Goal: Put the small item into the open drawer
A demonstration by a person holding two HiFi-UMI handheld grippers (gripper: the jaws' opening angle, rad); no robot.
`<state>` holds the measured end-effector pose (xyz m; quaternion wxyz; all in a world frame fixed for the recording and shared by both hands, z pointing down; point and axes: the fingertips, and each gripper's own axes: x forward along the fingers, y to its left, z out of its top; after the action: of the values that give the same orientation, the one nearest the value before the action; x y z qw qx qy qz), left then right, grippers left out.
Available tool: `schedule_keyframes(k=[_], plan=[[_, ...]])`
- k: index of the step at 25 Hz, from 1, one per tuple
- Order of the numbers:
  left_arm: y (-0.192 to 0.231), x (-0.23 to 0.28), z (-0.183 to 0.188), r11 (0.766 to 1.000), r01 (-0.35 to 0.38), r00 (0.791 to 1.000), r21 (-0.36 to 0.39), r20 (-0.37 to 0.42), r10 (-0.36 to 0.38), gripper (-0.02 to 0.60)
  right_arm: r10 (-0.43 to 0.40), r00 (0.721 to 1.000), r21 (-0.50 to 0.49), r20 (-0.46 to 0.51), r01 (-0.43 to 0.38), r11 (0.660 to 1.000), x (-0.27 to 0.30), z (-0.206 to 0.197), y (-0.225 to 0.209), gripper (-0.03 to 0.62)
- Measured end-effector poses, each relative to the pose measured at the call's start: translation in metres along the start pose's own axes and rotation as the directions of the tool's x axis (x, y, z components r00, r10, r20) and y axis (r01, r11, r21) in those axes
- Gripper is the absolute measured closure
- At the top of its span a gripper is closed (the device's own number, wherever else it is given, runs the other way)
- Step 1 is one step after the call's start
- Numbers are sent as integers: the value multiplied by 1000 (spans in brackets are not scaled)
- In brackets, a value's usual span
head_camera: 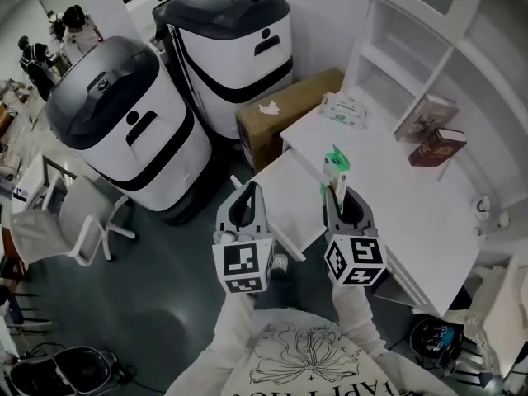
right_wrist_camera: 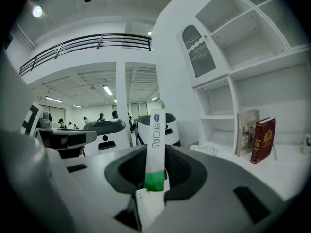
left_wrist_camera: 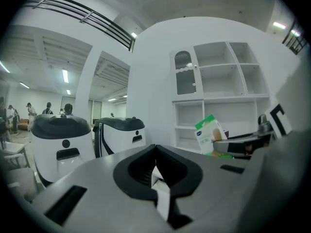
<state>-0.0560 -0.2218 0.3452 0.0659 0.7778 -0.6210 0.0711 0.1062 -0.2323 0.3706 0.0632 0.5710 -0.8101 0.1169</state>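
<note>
A small white box with a green end (head_camera: 337, 167) stands upright between the jaws of my right gripper (head_camera: 338, 190), which is shut on it. From the right gripper view the box (right_wrist_camera: 156, 144) shows edge-on, green end down in the right gripper (right_wrist_camera: 154, 178). It hangs over the left edge of the white desk (head_camera: 396, 188), beside the pulled-out white drawer (head_camera: 285, 198). My left gripper (head_camera: 251, 188) hovers over the drawer's front, jaws together and empty. The left gripper view shows that left gripper (left_wrist_camera: 155, 149) and the box (left_wrist_camera: 210, 134) off to its right.
Two books (head_camera: 431, 132) and a wipes pack (head_camera: 342, 110) lie on the desk by the white shelf unit (head_camera: 412, 48). A cardboard box (head_camera: 285, 110) and two big white-and-black machines (head_camera: 132, 126) stand left of the desk. A white chair (head_camera: 70, 221) is at left.
</note>
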Motion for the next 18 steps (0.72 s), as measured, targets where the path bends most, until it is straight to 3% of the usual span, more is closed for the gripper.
schedule_keyframes(k=[11,18], plan=[[27,76,-12,999,47,997,-12,-57,-48,577,-7,998,-1,-59,7,1000,75,-4,-8,502],[37,106,-35,997,72,991,-15,-113,-73,577,-11,991,7,-132,12,1000,109,-28,-12,502]])
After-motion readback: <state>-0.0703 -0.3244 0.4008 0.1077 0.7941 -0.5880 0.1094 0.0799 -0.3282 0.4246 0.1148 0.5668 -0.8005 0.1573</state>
